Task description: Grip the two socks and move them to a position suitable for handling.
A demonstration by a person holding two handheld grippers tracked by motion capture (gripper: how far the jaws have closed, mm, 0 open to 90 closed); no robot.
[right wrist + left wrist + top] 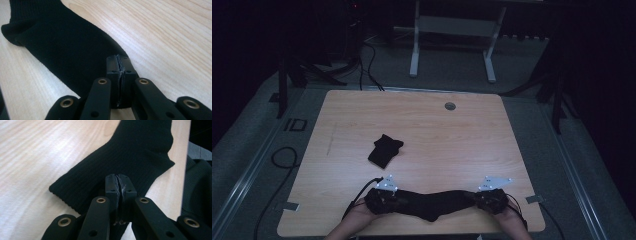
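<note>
- The stretched sock [432, 204] lies along the near edge of the table [422, 120], well short of the folded sock [385, 150].
- The left hand-held gripper [398, 202] is clamped on its cuff end, the right hand-held gripper [476, 198] on its toe end.
- Judging by this, laying flat is nearly done; folding remains.

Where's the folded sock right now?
In the high view the folded sock lies left of the table's centre, apart from the stretched sock near the front edge.
</note>
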